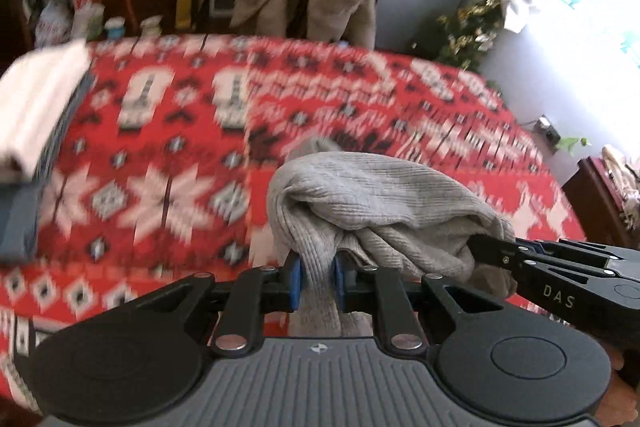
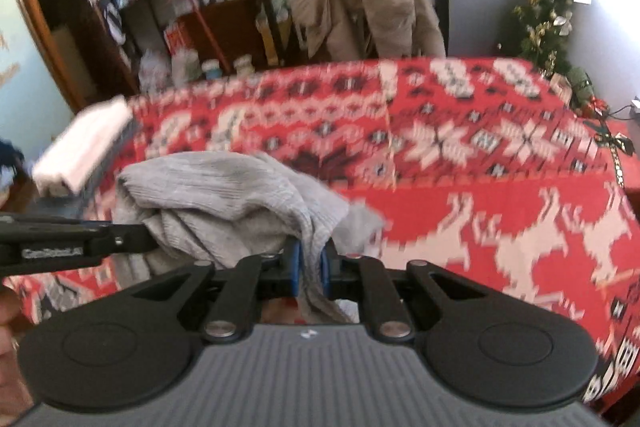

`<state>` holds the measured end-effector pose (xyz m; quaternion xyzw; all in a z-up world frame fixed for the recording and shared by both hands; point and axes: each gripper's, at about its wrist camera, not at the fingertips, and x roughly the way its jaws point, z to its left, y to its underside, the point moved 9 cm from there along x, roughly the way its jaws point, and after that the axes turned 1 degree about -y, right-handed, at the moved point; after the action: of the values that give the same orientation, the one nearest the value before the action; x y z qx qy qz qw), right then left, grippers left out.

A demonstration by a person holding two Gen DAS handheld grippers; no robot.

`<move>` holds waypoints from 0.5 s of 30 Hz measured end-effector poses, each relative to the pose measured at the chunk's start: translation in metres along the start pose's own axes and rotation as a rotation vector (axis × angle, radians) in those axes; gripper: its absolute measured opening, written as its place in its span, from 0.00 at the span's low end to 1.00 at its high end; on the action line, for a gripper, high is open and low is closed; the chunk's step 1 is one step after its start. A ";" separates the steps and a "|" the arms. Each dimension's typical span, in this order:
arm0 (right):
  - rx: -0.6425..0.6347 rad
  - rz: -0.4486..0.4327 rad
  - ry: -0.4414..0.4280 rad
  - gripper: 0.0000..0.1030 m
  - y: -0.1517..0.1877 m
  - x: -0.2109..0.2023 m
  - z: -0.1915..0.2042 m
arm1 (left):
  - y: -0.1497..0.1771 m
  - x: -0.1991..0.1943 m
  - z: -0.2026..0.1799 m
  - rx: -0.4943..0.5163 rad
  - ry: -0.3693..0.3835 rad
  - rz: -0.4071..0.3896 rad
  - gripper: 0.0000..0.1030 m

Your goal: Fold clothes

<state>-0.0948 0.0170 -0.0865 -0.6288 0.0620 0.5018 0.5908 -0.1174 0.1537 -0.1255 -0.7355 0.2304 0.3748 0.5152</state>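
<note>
The left gripper (image 1: 316, 279) has its blue pads (image 1: 295, 277) pressed onto a bunched fold of the grey ribbed garment (image 1: 360, 203); cloth fills the narrow gap and hangs below the fingers. The right gripper (image 2: 310, 273) is in the same condition: its blue pads (image 2: 295, 269) pinch a second fold of the same grey ribbed garment (image 2: 224, 187), with a strip of cloth trailing down between them.

The two tools work close together. In the left wrist view the right gripper's black fingers enter from the right and bite into the garment just beside the left tool's grip. In the right wrist view the left gripper's fingers enter from the left in the same way. The garment is gathered into a loose bundle spanning both grips, ahead of and slightly above each set of fingers, and appears lifted off the surface.

Beyond the fingertips lies the red patterned blanket (image 1: 168, 155), largely bare ahead of the tools. Far to the left of both tools sits a folded stack (image 1: 36, 107), white on top with darker cloth beneath.

Judgement on progress: the stack suggests several items are already folded. The grey garment is still crumpled, not laid flat, so its folding remains wholly to be done. Whether further clothes wait cannot be told.
</note>
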 end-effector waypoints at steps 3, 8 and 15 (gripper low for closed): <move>-0.009 0.061 0.017 0.11 0.023 0.009 -0.005 | 0.020 0.009 0.001 0.001 -0.004 0.036 0.15; 0.008 0.135 0.052 0.12 0.044 0.045 -0.041 | 0.043 0.023 -0.002 0.009 -0.021 0.088 0.17; 0.039 0.111 0.040 0.32 0.043 0.054 -0.062 | 0.048 0.012 -0.002 0.020 0.009 0.069 0.41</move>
<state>-0.0623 -0.0177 -0.1664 -0.6225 0.1184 0.5197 0.5730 -0.1445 0.1353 -0.1624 -0.7236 0.2618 0.3866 0.5083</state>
